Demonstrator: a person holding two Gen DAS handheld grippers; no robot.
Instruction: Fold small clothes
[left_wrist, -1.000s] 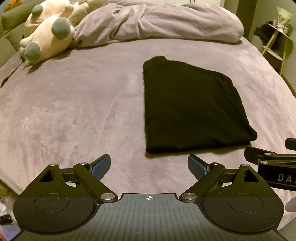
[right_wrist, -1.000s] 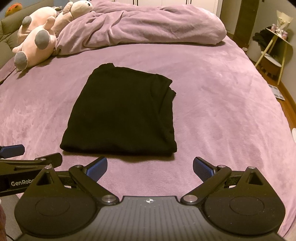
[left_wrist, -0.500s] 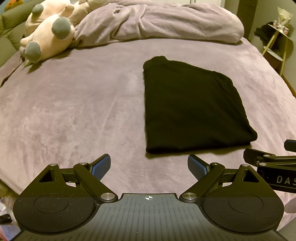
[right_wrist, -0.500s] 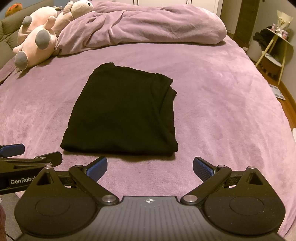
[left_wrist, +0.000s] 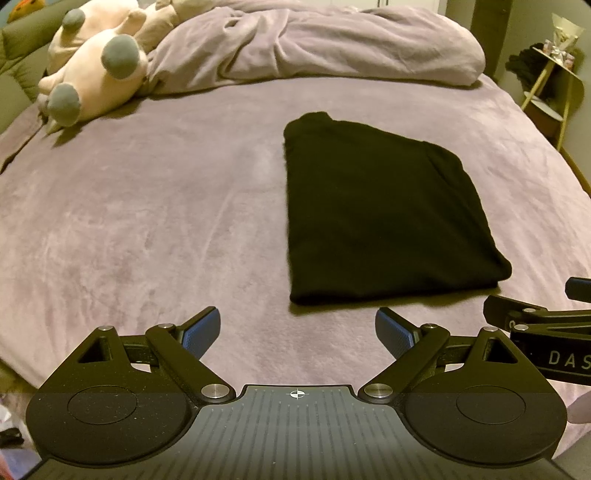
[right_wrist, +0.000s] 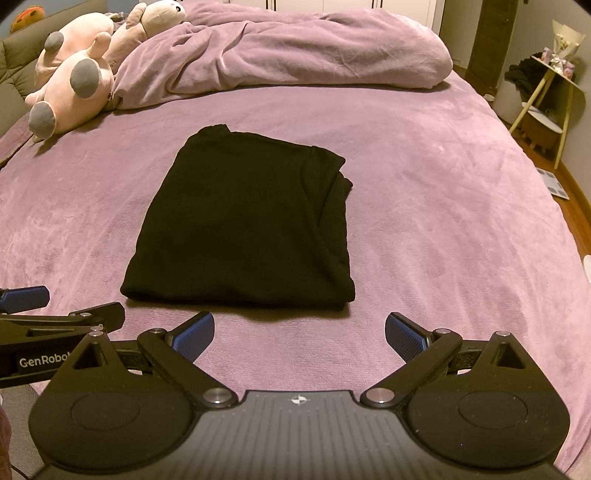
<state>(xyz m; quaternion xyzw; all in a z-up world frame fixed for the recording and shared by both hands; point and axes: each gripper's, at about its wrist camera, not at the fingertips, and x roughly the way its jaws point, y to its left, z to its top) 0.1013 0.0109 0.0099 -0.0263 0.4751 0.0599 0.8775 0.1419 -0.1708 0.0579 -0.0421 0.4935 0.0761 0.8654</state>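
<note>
A black garment (left_wrist: 384, 218) (right_wrist: 247, 225) lies folded into a flat rectangle on the purple bed (left_wrist: 147, 221) (right_wrist: 443, 206). My left gripper (left_wrist: 297, 330) hovers open just short of its near edge, toward the garment's left corner, with nothing between its blue pads. My right gripper (right_wrist: 299, 332) is also open and empty, a little before the near edge toward the right corner. Each gripper shows at the side of the other's view: the right one (left_wrist: 535, 317) and the left one (right_wrist: 55, 314).
A rumpled purple duvet (right_wrist: 288, 48) lies across the head of the bed. Pink plush toys (right_wrist: 70, 88) rest at the far left. A small side table (right_wrist: 550, 92) with dark items stands beyond the bed's right edge, over a wooden floor.
Both grippers have crept slightly forward toward the garment's near edge. Their jaws stay open and the garment has not moved.
</note>
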